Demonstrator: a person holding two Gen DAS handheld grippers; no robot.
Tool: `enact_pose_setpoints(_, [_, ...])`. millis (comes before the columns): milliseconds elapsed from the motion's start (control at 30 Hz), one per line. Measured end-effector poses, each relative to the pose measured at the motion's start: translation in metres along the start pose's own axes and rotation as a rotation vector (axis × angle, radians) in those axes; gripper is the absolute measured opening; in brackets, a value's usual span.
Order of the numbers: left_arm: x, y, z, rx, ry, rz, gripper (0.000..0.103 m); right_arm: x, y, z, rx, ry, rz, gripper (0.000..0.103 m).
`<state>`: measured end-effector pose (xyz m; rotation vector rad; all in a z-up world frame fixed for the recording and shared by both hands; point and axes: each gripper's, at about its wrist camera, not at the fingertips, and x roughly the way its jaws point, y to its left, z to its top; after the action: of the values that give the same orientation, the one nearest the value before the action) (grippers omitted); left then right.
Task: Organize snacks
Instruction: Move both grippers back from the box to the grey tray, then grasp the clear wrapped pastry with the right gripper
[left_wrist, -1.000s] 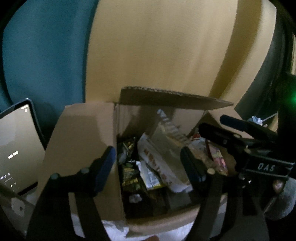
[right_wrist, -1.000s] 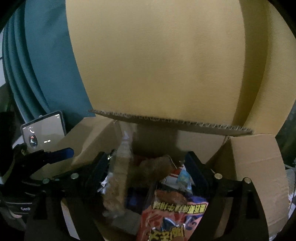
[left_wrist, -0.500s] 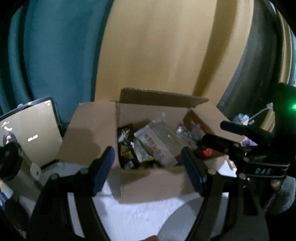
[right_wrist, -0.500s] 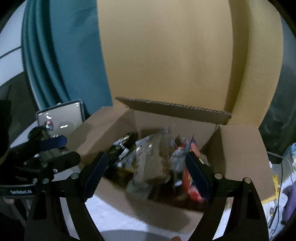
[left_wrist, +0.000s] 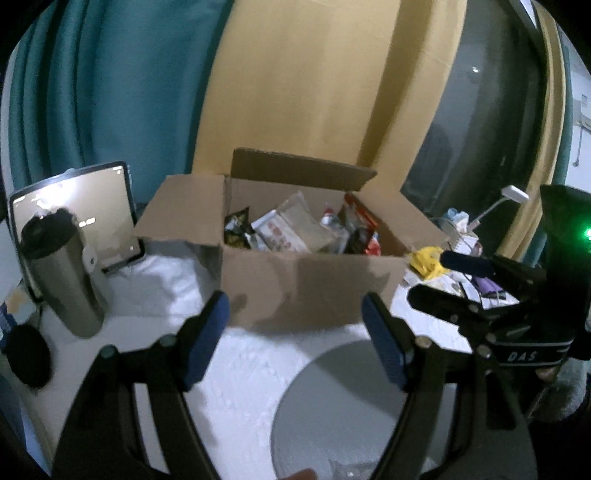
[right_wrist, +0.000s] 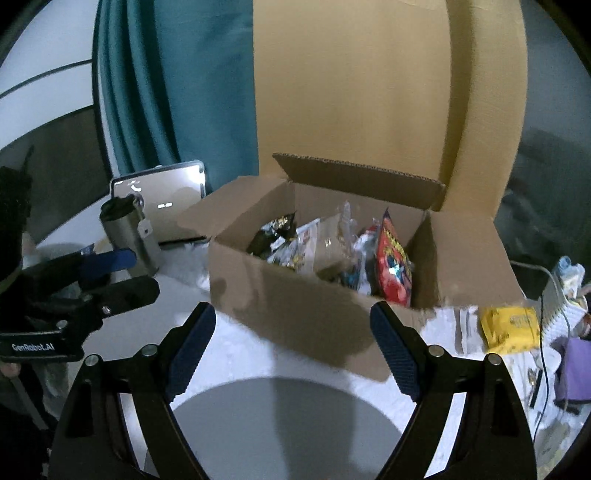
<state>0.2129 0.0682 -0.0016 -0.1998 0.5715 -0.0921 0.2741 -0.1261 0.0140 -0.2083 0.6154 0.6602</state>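
The box (left_wrist: 310, 284) of snacks (left_wrist: 295, 230) sits straight ahead of both tools, left (left_wrist: 295, 332) and right (right_wrist: 293, 343), each open and empty.

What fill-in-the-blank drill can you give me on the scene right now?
1. The snack packets sit inside an open cardboard ____.
2. Both the left gripper and the right gripper hold ____.
3. The steel tumbler stands in front of a lit ____.
4. The yellow packet lies ____ the box, on the table.

Missing words: box; nothing; tablet; outside
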Motion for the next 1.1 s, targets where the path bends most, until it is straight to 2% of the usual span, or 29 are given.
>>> enact_pose_setpoints(133, [-0.011, -0.007, -0.021, 0.012, 0.009, 0.012, 0.075, -0.014, 0.006, -0.02, -0.013, 0.008, 0.005, 0.088])
enact_pose_setpoints(267, [-0.02, -0.005, -0.052, -0.006, 0.039, 0.029, 0.075, -0.025, 0.013, -0.046, -0.027, 0.02, 0.047, 0.088])
enact_pose_setpoints(600, [-0.034, -0.004, -0.138, -0.044, 0.161, 0.044, 0.075, -0.024, 0.03, -0.125, -0.042, 0.153, 0.11, 0.088])
enact_pose_setpoints(867, [-0.037, 0.01, -0.175, -0.124, 0.215, 0.051, 0.075, -0.009, 0.049, -0.174, -0.05, 0.273, 0.177, 0.088])
enact_pose_setpoints(1000, [-0.035, 0.013, -0.189, -0.134, 0.242, 0.048, 0.075, -0.01, 0.068, -0.186, -0.121, 0.299, 0.255, 0.088])
enact_pose_setpoints(1100, [-0.034, 0.014, -0.192, -0.146, 0.244, 0.048, 0.075, -0.003, 0.08, -0.191, -0.181, 0.323, 0.238, 0.088])
